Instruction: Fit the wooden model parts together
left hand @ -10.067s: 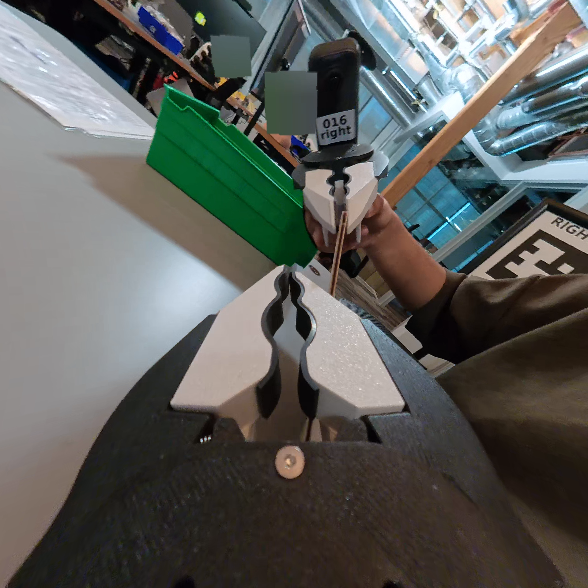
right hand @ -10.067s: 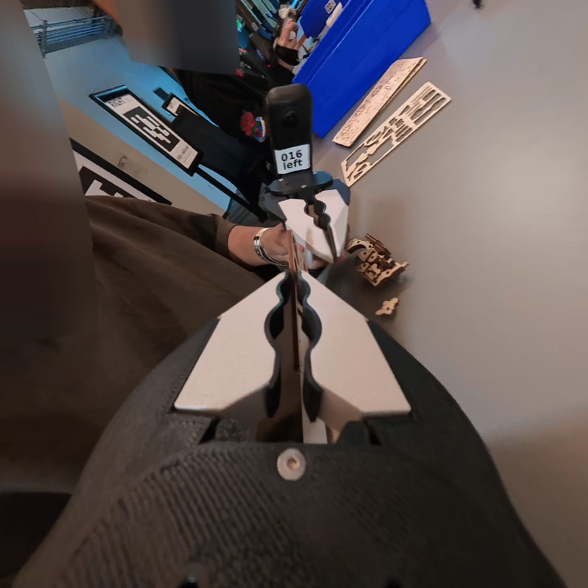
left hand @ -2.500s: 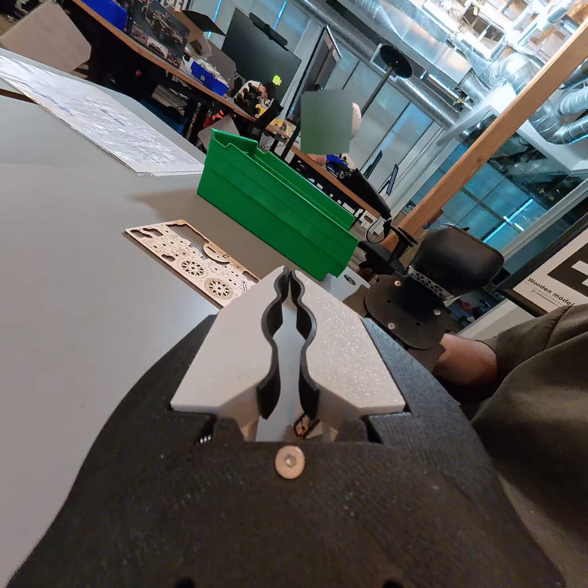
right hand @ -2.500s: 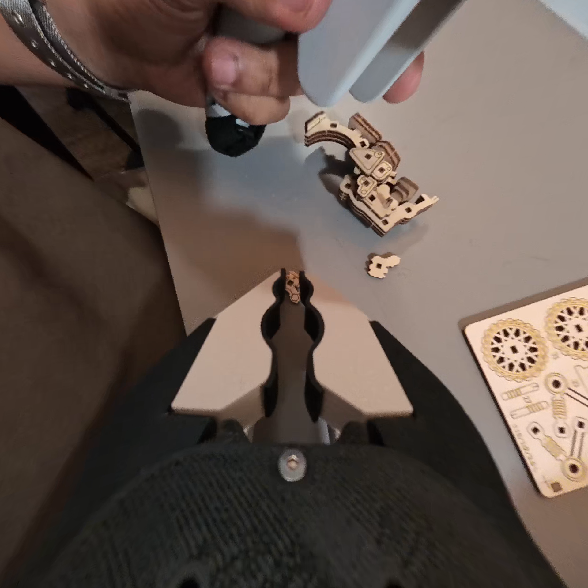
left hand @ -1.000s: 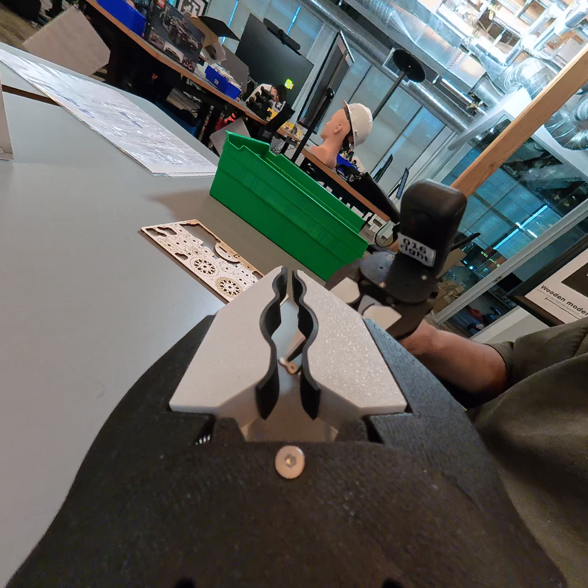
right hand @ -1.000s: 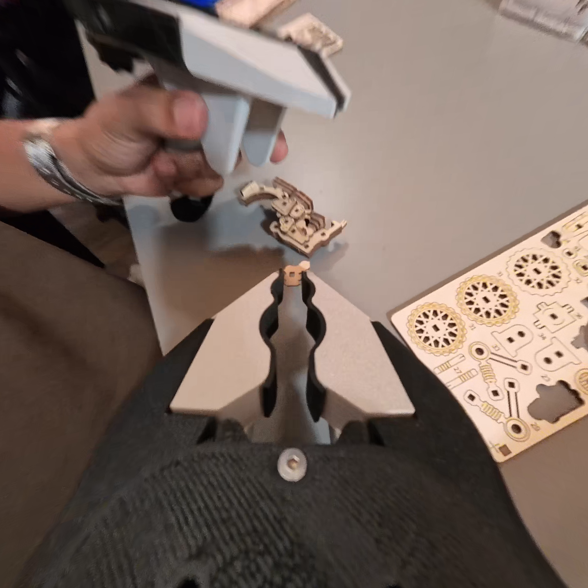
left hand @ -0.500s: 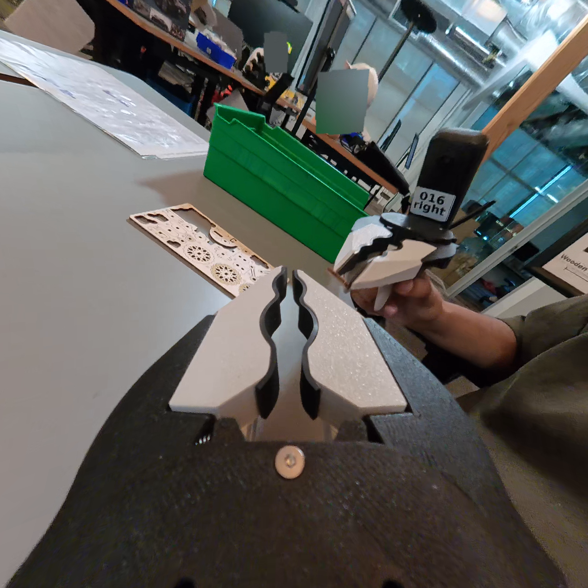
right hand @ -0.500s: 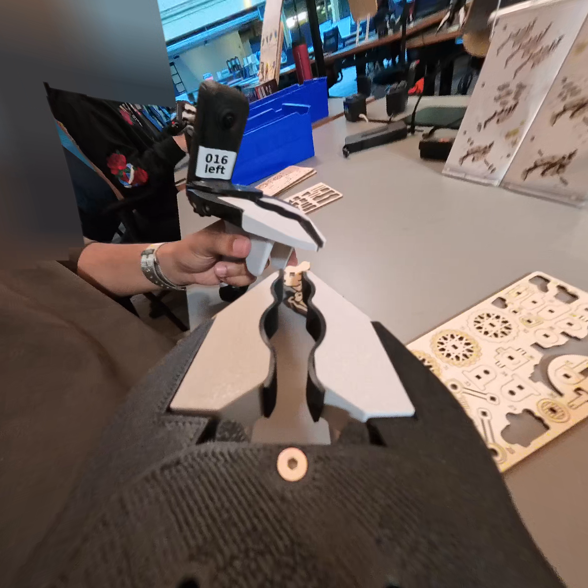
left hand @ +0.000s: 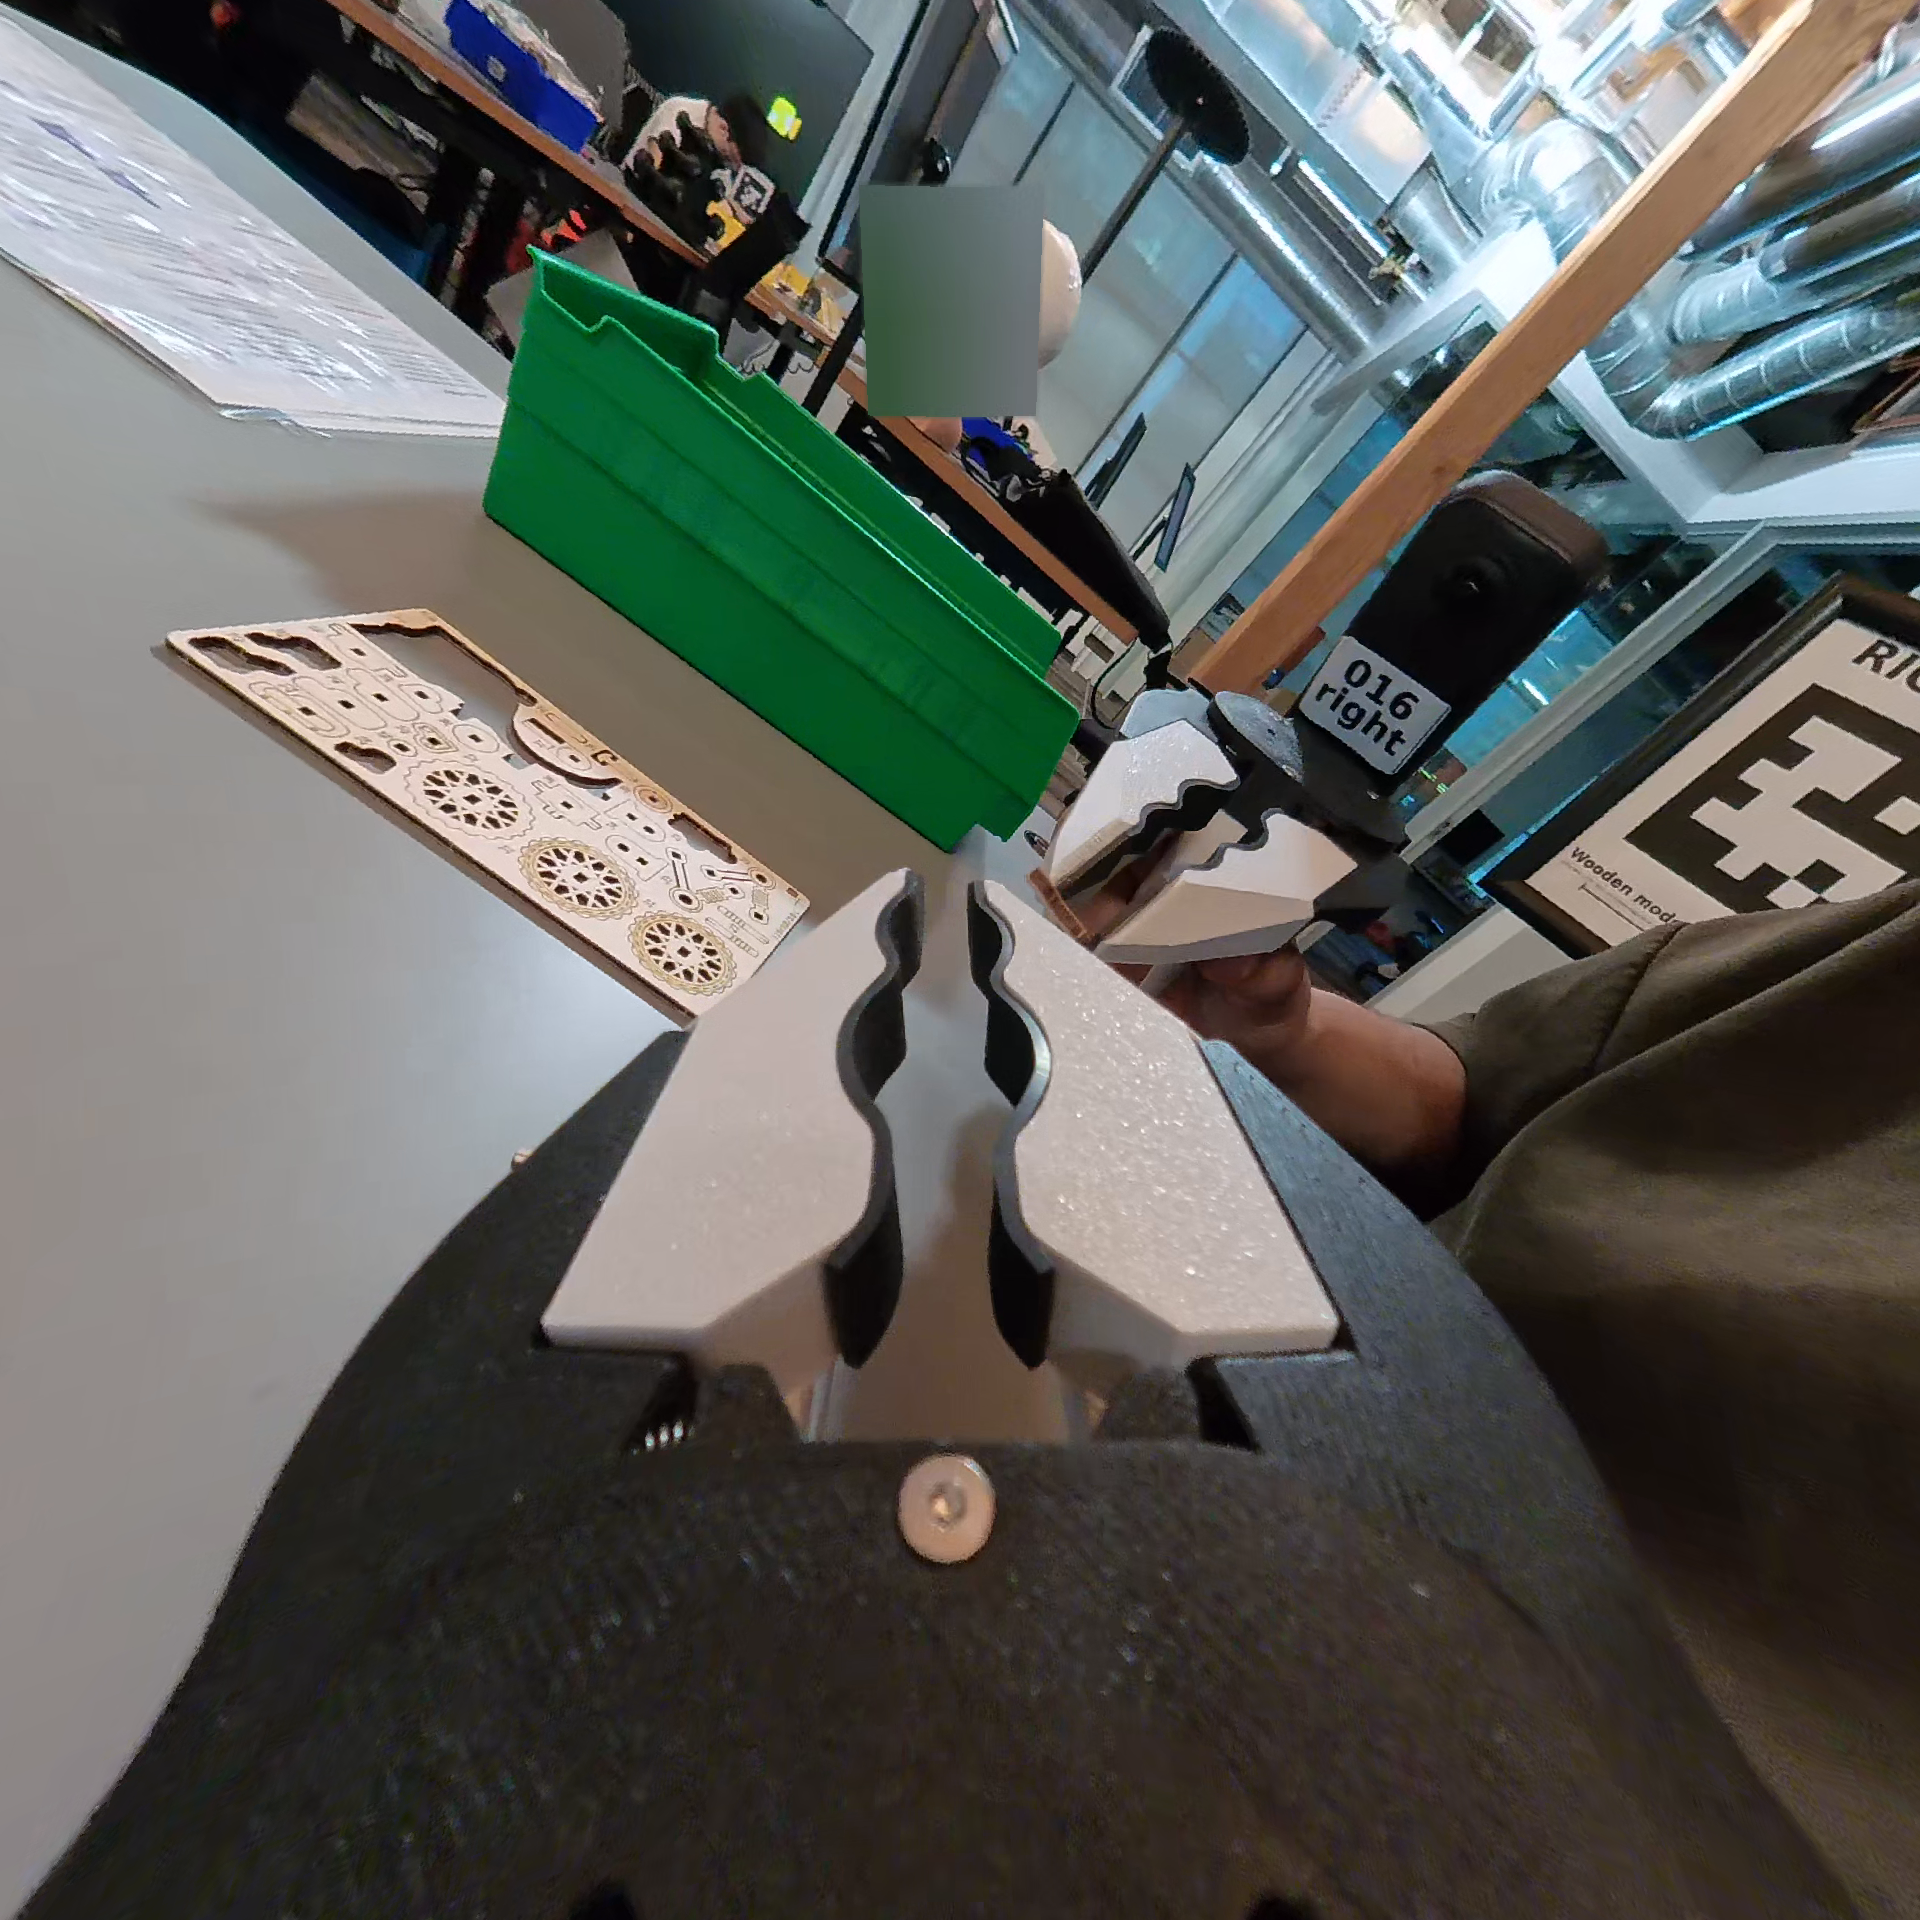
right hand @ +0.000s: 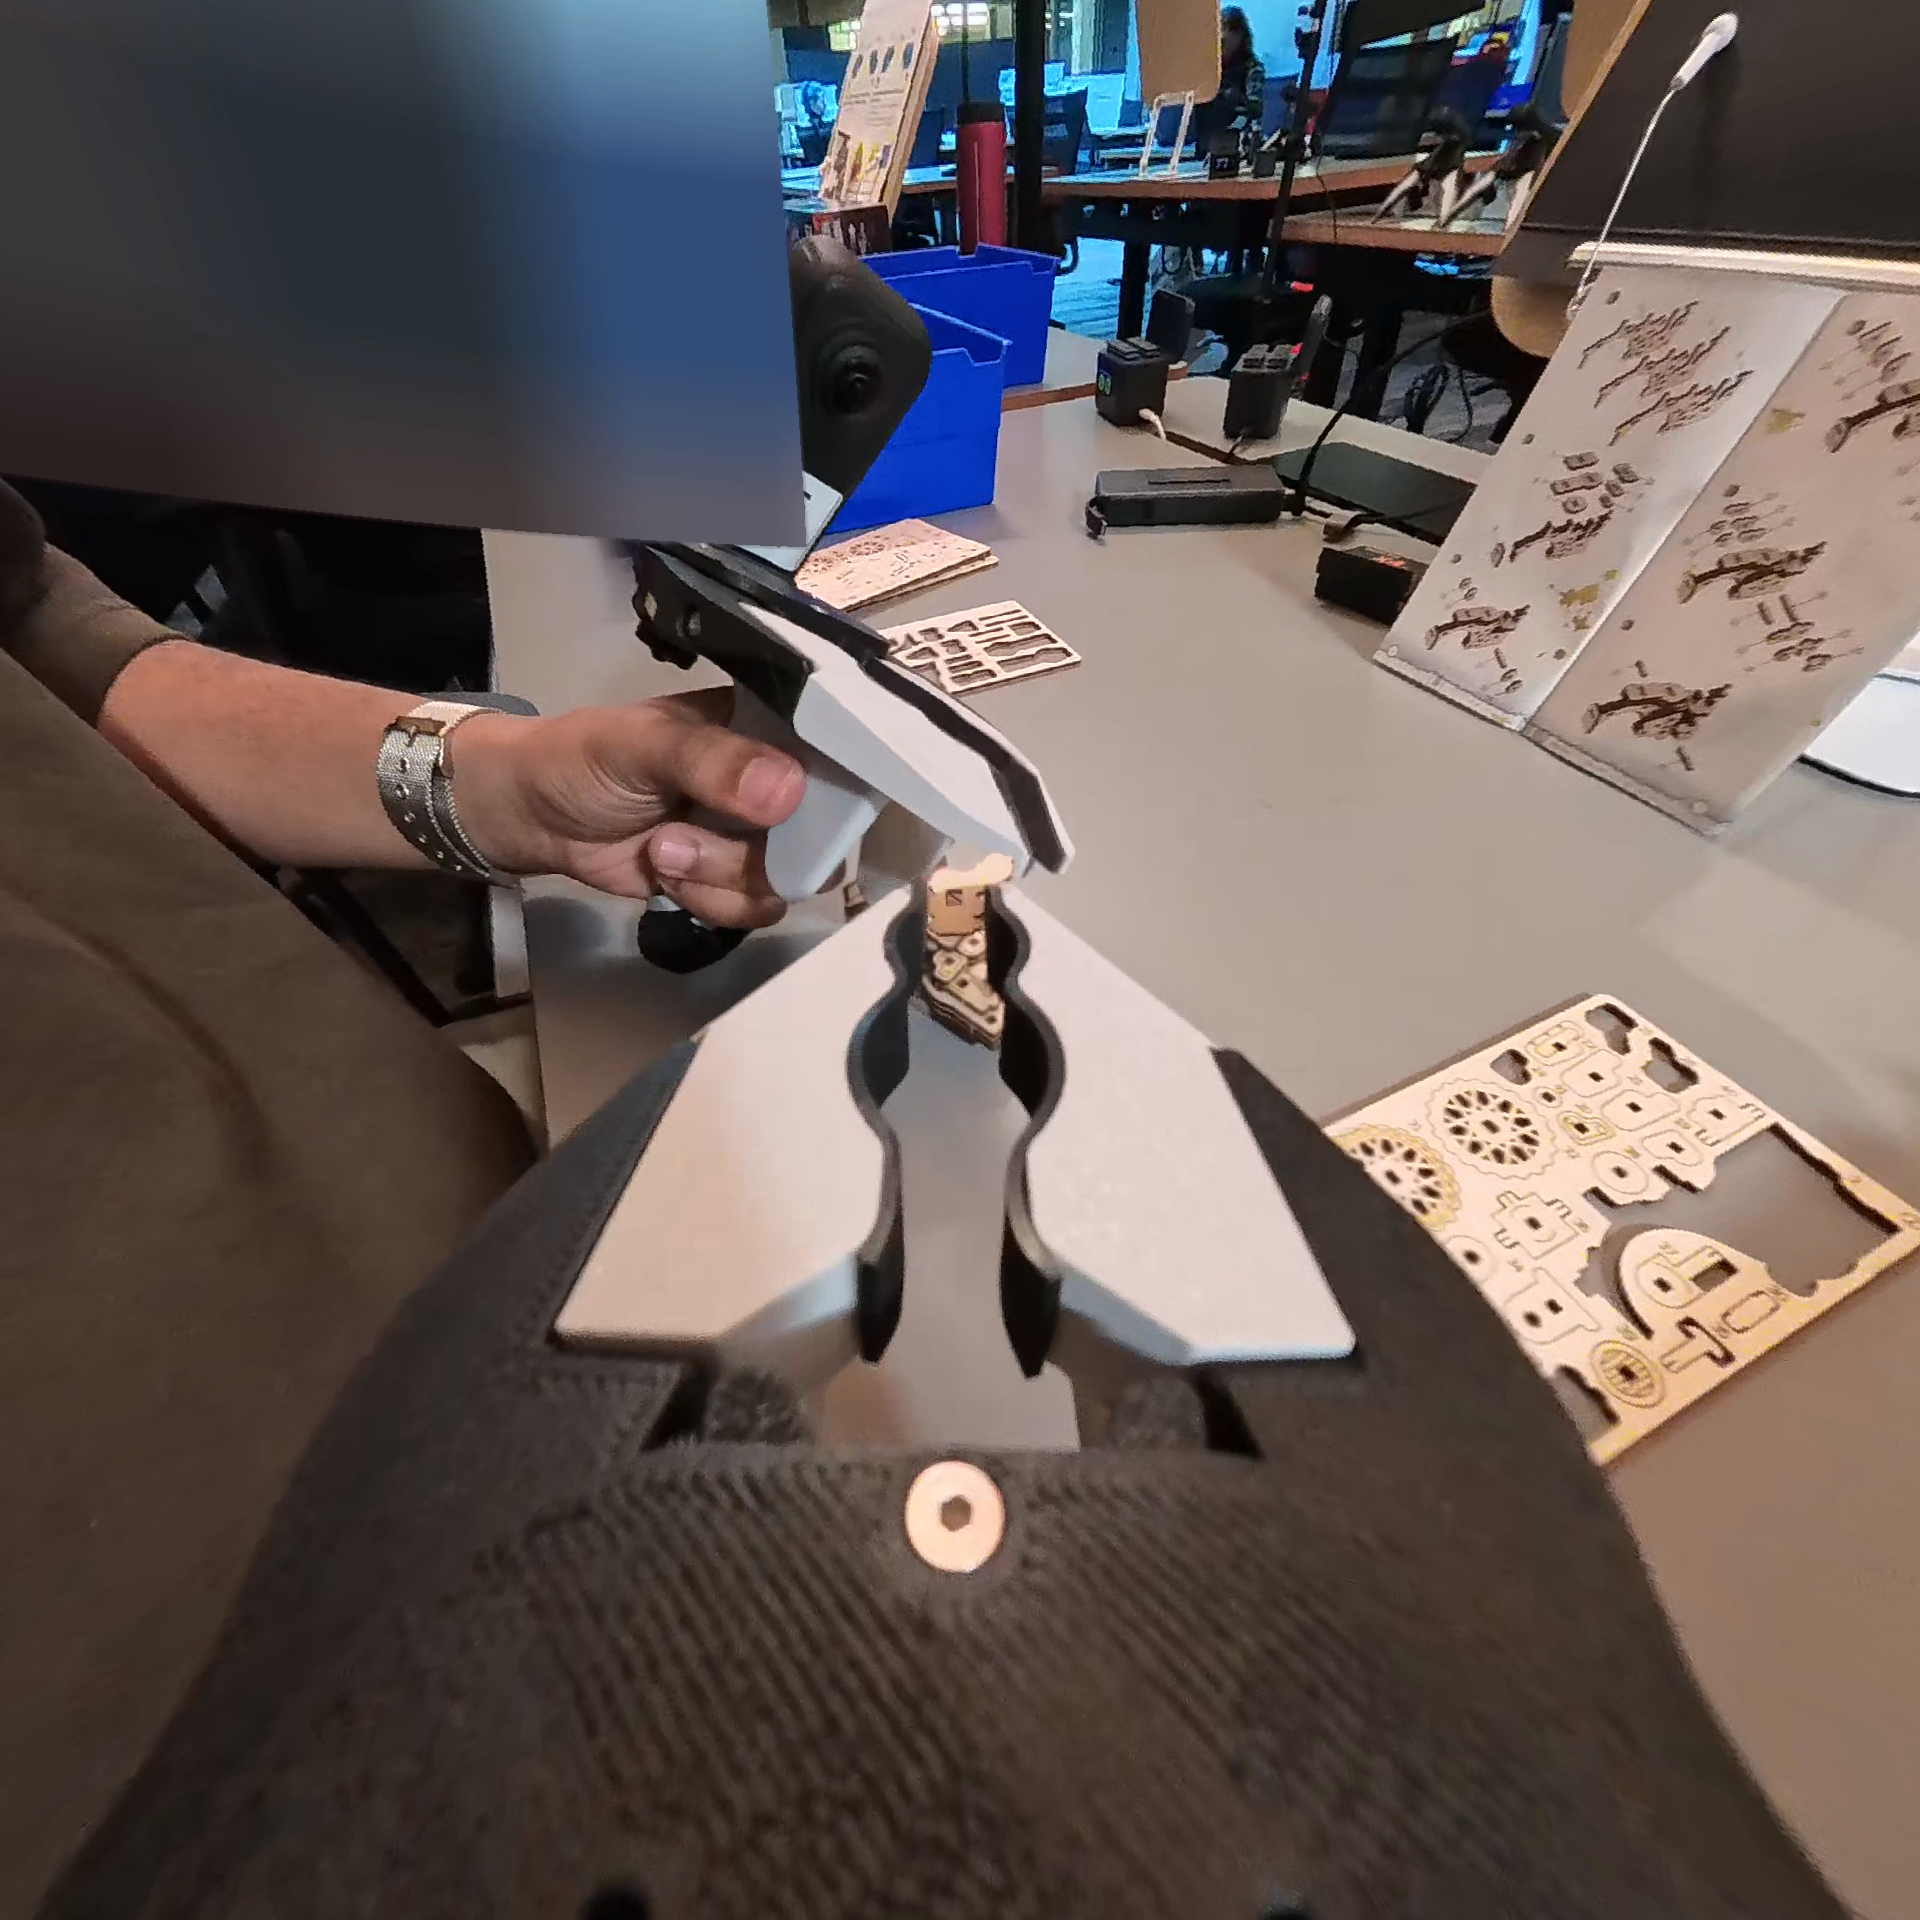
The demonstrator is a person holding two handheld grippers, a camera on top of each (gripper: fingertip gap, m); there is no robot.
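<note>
My right gripper (right hand: 958,902) is shut on a small wooden piece (right hand: 968,881) at its fingertips, held above the grey table (right hand: 1299,883). A partly built wooden model (right hand: 966,1000) lies on the table just beyond, seen between the fingers. My left gripper (left hand: 943,896) has its jaws nearly together with a narrow gap and nothing between them. In the right wrist view it (right hand: 1039,847) hovers just above the held piece. In the left wrist view the right gripper (left hand: 1075,906) and its piece (left hand: 1058,902) sit just right of my left fingertips.
A wooden parts sheet (left hand: 499,790) lies left of the left gripper; it also shows in the right wrist view (right hand: 1558,1174). A green bin (left hand: 769,582) stands behind it. Two more sheets (right hand: 982,644), blue bins (right hand: 935,416) and an instruction stand (right hand: 1662,540) stand farther off.
The right gripper has lifted and levelled from pointing down at the table, still holding the small piece. The two grippers' tips have come close together over the model.
</note>
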